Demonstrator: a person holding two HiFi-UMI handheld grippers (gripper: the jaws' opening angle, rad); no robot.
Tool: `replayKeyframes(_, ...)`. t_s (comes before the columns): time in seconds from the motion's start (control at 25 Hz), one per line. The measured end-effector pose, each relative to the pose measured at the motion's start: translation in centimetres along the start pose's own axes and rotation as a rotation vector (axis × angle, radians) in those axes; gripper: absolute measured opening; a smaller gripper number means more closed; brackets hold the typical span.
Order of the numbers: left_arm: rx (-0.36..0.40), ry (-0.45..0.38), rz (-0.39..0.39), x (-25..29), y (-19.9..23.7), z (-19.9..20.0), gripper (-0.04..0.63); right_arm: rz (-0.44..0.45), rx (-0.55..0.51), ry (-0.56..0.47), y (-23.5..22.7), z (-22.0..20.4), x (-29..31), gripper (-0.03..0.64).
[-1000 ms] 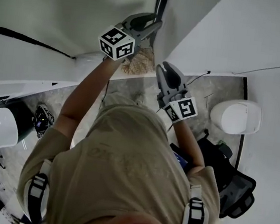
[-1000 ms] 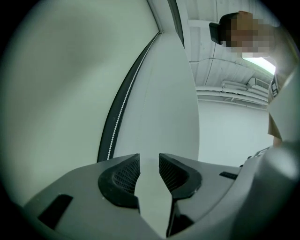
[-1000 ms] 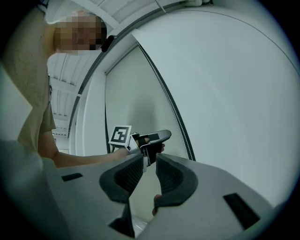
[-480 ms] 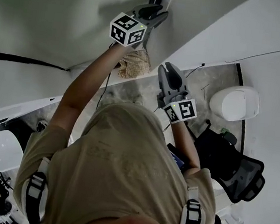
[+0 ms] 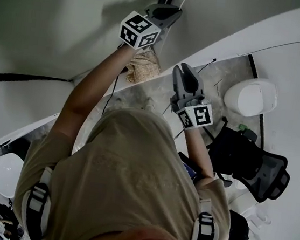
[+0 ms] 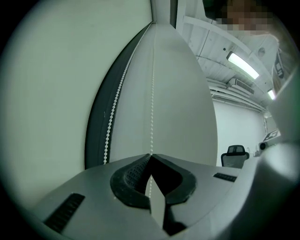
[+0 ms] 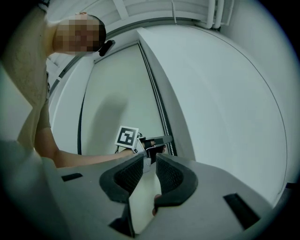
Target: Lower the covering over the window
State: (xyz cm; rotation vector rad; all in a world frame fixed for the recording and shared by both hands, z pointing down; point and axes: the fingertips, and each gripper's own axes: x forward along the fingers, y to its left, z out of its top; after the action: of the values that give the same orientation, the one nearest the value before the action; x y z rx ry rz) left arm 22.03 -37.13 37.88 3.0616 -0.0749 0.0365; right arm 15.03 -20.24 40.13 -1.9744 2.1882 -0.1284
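the person is at the gripping step. the left gripper (image 5: 171, 13), at twelve o'clock in the head view beside the dark window frame (image 6: 97, 131), has just been closing its jaws. they now pinch together on the bead chain (image 6: 152, 93), which runs straight up from between them. the right gripper (image 5: 184, 68), at five o'clock from it, hangs with jaws apart and nothing between them.

i take the covering (image 5: 54, 18) to be the pale, matte, flat sheet spreading toward nine o'clock from the frame. how far down it reaches i can't tell.

next, i'd judge, comes a steady pull along the chain, likely hand over hand. the chain is small, round white beads that look slippery, and a second strand lies over the frame. the pads (image 6: 129, 173) are ribbed dark rubber.
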Motion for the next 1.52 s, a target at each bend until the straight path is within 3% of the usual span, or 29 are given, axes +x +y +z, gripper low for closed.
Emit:
replayKeyframes(0.4, 0.157, 0.058, -0.121, -5.6, -7.1, -1.8, 0.017, 0.038, -0.059, -0.077, 1.9, 4.6, 3.6, 0.078)
replayKeyframes(0.56, 0.109, 0.022, -0.145, -7.9, -9.2, -2.2, 0.017, 0.087, -0.101, -0.065, 3.2, 5.7, 5.6, 0.133)
replayKeyframes(0.76, 0.049, -0.014, -0.144, -10.6, -10.0, -2.5, 0.015, 0.119, -0.136, -0.095, 5.0, 8.0, 7.4, 0.134)
replayKeyframes(0.92, 0.02, -0.02, -0.127, -12.0, -9.7, -2.6, 0.017, 0.146, -0.15, -0.091, 5.9, 8.6, 8.2, 0.106)
replayKeyframes(1.08, -0.008, -0.017, -0.147, -12.9, -10.3, -2.5, 0.017, 0.172, -0.138, -0.09, 6.6, 9.3, 8.4, 0.041)
replayKeyframes(1.28, -0.043, -0.005, -0.188, -12.1, -11.7, -3.5, 0.017, 0.219, -0.084, -0.056, 6.0, 8.2, 7.9, 0.018)
replayKeyframes(1.44, -0.149, 0.017, -0.264, -12.2, -13.4, -5.4, 0.018, 0.229, -0.048, 0.02, 4.2, 5.9, 7.0, 0.017)
replayKeyframes(1.48, -0.182, 0.014, -0.266, -12.6, -13.4, -6.0, 0.034, 0.224, -0.035, 0.048, 3.5, 4.9, 6.7, 0.015)
replayKeyframes(1.52, -0.212, 0.001, -0.255, -13.1, -13.0, -6.2, 0.129, 0.222, -0.018, 0.079, 2.9, 3.7, 6.3, 0.015)
